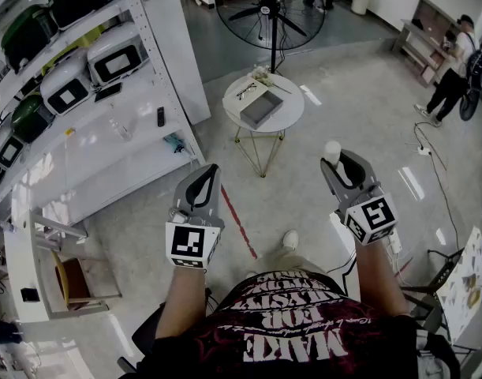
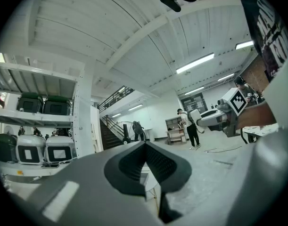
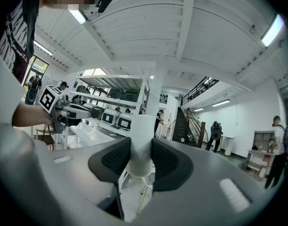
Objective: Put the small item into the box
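Clamping a small white item (image 3: 143, 126), the right gripper (image 3: 140, 157) has its jaws slightly apart; the left gripper (image 2: 144, 149) has its jaws together, empty; the box (image 1: 261, 109) lies far ahead.

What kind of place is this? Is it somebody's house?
Not a house, probably a workshop or warehouse. Tall white shelves hold rows of boxy machines, a big fan stands on the bare floor, and people walk about.

**Table ahead, shelving left**

A box (image 1: 261, 109) is set on a round table (image 1: 292, 110), with a fan (image 1: 270, 14) behind it and shelving (image 1: 91, 129) to its left. Nearer, the left gripper (image 1: 212, 168) and right gripper (image 1: 336, 164) are held side by side, well apart. A small item (image 1: 332, 150) is clamped in the right one.
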